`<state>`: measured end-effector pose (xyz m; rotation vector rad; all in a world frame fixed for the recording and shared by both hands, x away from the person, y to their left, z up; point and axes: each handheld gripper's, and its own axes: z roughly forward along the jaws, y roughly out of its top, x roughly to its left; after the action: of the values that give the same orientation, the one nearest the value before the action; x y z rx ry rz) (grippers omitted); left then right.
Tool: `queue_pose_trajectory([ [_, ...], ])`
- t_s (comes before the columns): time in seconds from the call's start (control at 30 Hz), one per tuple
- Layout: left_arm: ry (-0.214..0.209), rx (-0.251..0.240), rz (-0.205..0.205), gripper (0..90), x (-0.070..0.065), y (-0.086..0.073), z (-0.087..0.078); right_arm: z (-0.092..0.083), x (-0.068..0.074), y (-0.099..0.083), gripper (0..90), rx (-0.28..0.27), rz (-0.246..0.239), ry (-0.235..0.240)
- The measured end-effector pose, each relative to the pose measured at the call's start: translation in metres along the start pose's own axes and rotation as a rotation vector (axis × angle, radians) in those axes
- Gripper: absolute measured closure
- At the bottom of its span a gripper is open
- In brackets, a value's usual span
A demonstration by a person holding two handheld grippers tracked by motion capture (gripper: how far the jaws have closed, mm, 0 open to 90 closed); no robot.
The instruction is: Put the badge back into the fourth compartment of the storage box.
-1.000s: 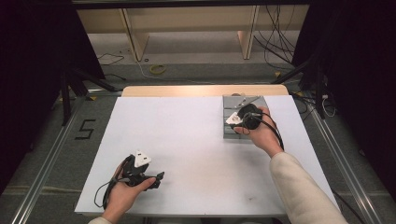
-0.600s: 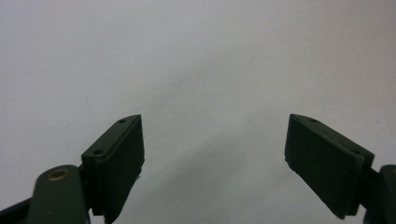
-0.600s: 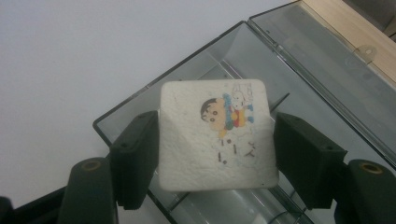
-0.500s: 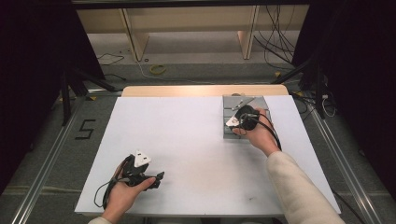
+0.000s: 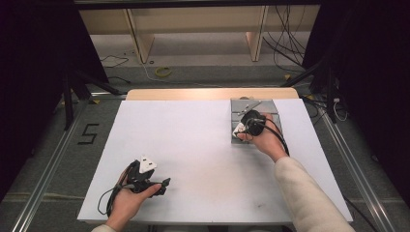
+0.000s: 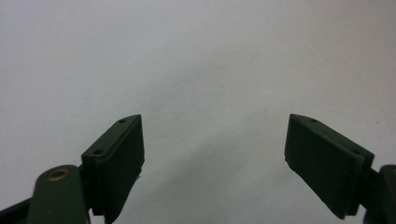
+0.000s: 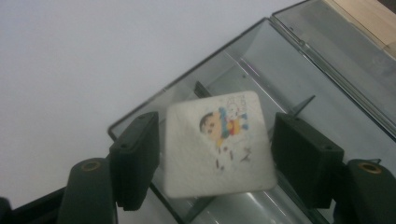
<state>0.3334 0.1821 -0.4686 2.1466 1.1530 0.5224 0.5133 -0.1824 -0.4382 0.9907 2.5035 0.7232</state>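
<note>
From the high view I see my right gripper (image 5: 243, 126) poised over a clear grey plastic compartment box (image 5: 270, 108) that sits at the far right of the white tabletop (image 5: 193, 140), just in front of a pale wooden strip (image 5: 193, 94) along the table's far edge. In the right gripper view, a square white tile with rounded corners and a small cartoon figure printed on it (image 7: 217, 142) hangs between the two black jaws, above the near corner of the open box. The left jaw looks to be touching the tile's edge; a thin gap shows on the right side, so I cannot tell whether the tile is firmly clamped. The box's dividers and hinged lid (image 7: 336, 46) lie beyond the tile.

My left gripper (image 5: 153, 180) rests low at the near left of the table, held in the left hand (image 5: 126, 200), its black cable (image 5: 109, 195) looping toward the table edge. In the left gripper view, its jaws stand wide apart over bare white surface, with nothing between them. The two grippers are well apart.
</note>
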Motion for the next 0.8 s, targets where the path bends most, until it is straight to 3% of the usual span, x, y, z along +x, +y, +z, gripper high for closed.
queue_pose_trajectory([
  [0.07,0.0,-0.001,0.0,19.3,0.0,0.0,0.0,-0.002,0.0,0.001,32.0,-0.015,0.013,0.025],
  [0.3,-0.001,-0.001,0.0,19.3,0.0,0.0,0.0,-0.008,-0.001,0.001,28.5,-0.044,0.043,0.04],
  [0.6,0.003,0.0,-0.001,19.3,-0.001,0.0,-0.001,-0.025,0.004,0.0,22.1,-0.087,0.086,0.017],
  [0.8,0.003,0.001,-0.001,19.3,-0.001,0.001,-0.001,-0.038,0.004,-0.009,21.3,-0.124,0.102,0.031],
])
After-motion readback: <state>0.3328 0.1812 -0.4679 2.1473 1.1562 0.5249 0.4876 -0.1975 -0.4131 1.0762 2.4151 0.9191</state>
